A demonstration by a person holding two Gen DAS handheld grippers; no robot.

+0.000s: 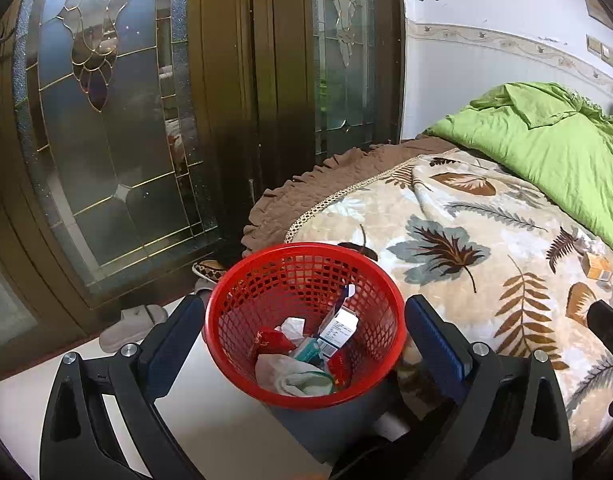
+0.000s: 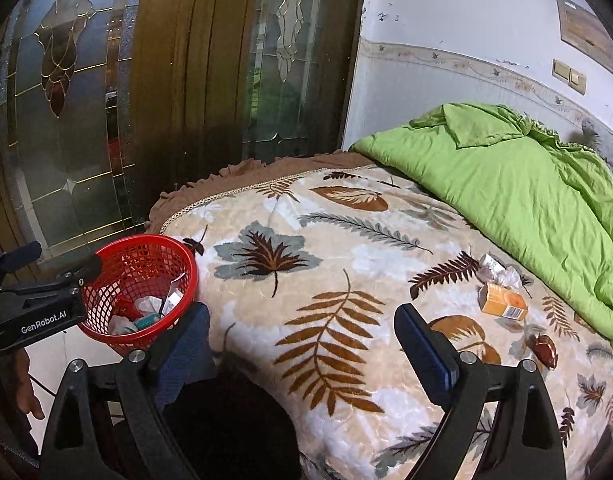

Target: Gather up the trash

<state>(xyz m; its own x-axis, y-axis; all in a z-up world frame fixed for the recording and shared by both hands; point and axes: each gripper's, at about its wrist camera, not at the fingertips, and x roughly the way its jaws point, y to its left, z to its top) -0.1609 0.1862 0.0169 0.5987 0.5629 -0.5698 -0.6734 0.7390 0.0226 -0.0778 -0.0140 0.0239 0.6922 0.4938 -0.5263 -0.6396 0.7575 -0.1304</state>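
Observation:
A red mesh basket sits between my left gripper's two fingers, gripped by its sides beside the bed. It holds small boxes, wrappers and a crumpled white sock or tissue. The basket also shows in the right wrist view, with the left gripper around it. My right gripper is open and empty above the leaf-patterned blanket. On the blanket to its right lie an orange box, crumpled white tissue and a red wrapper. The orange box also shows in the left wrist view.
A green quilt is piled at the bed's far right. Wooden doors with leaded glass stand behind the basket. Slippers lie on the pale floor by the door. A wall switch is on the white wall.

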